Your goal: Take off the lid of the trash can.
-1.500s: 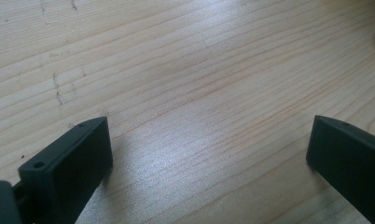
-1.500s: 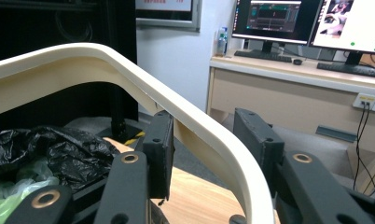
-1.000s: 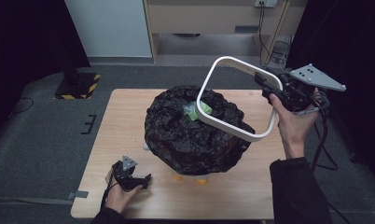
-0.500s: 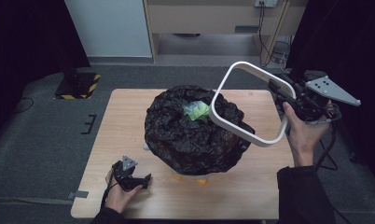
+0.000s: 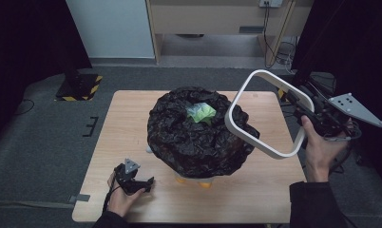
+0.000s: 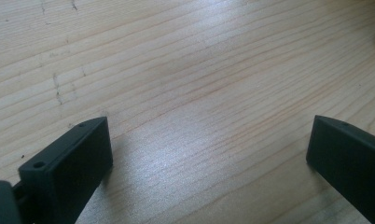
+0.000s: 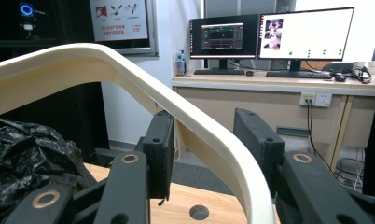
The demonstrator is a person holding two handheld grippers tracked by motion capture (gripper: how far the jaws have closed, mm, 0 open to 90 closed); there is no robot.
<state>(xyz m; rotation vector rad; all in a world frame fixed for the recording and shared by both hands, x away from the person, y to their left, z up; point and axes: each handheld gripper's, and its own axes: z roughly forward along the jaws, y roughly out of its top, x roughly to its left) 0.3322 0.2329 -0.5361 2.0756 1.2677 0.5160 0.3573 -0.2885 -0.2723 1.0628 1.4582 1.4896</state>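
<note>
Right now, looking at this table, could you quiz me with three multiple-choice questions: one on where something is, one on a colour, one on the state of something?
1. Where does the left tool rest?
A. on the wooden table
B. on top of the black bag
C. on the floor

2. What colour is the crumpled thing inside the black bag?
A. red
B. green
C. blue

3. What is the right tool doing?
A. hanging open over nothing
B. clamping the white ring
C. gripping the black bag

Answers:
1 A, the high view shows it low on the wooden table, beside the black bag.
2 B, a green crumpled thing lies in the bag's opening.
3 B, its jaws pinch the white ring from both sides.
</note>
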